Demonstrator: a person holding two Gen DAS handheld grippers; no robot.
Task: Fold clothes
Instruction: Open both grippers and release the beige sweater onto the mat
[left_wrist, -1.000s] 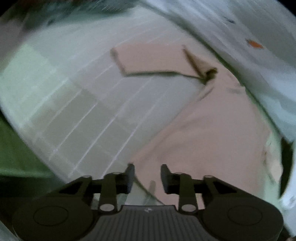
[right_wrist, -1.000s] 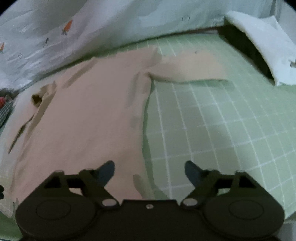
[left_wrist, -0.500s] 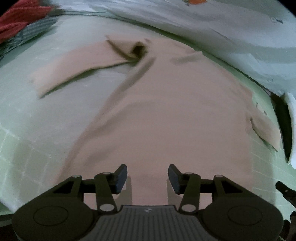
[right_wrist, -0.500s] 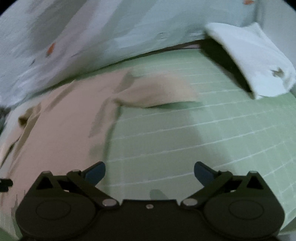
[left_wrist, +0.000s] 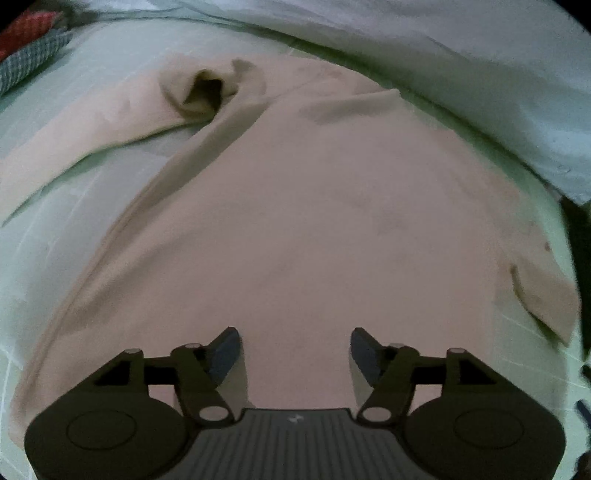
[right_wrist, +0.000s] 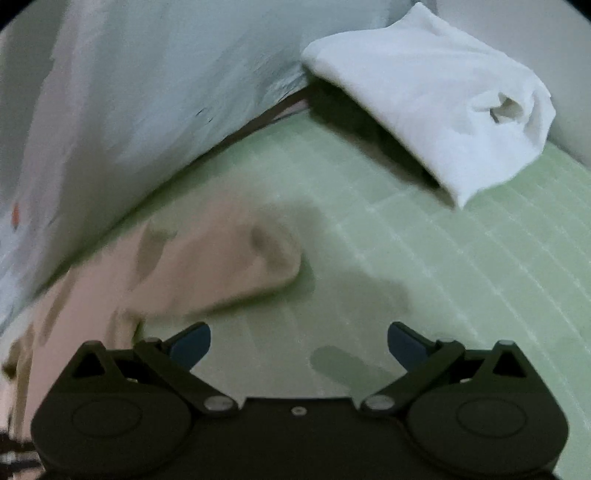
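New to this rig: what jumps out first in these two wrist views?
The pink shirt spread flat on the green checked sheet fills the left wrist view, its neck opening at the upper left and one sleeve trailing off to the left. In the right wrist view, a white pillow sits at the upper right, with the shirt's other sleeve lying lower left of it. Both the left tongs and right tongs are open and empty; the left jaws have just been opening.
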